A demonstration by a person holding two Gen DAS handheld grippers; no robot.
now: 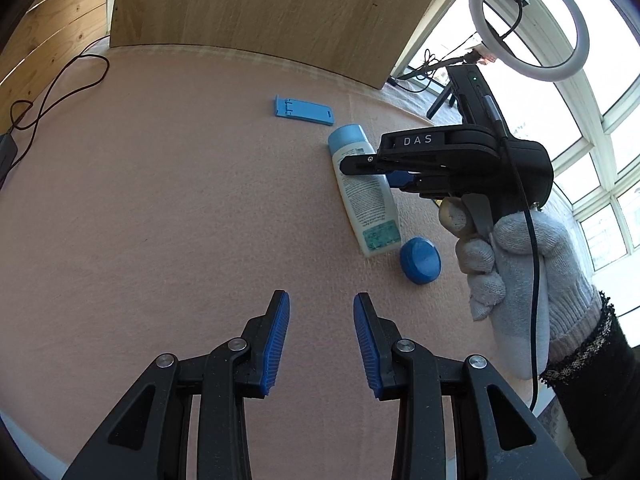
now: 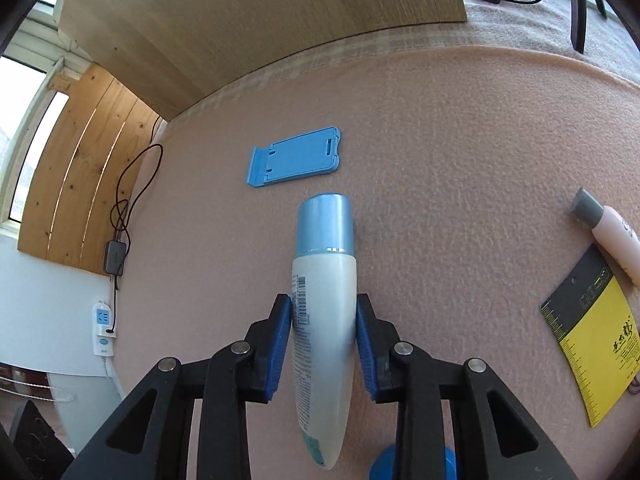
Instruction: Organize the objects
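A white bottle with a light-blue cap (image 2: 324, 320) lies flat on the pink cloth, cap pointing away. My right gripper (image 2: 323, 320) is open and straddles its body, with the blue pads (image 2: 285, 328) close against both sides. The left wrist view shows that bottle (image 1: 366, 192) on the cloth under the right gripper (image 1: 346, 166), which a gloved hand (image 1: 516, 280) holds. A blue phone stand (image 2: 294, 158) lies flat beyond the cap. A round blue lid (image 1: 420, 260) rests by the bottle's base. My left gripper (image 1: 321, 340) is open over bare cloth, holding nothing.
A wooden board (image 1: 256, 4) stands along the back of the table. At the right lie a yellow-and-black card (image 2: 588, 344) and a pink tube with a grey cap (image 2: 608, 232). A ring light (image 1: 528, 20) stands far right. Cables (image 1: 52, 92) and a power strip (image 2: 102, 328) sit at the left.
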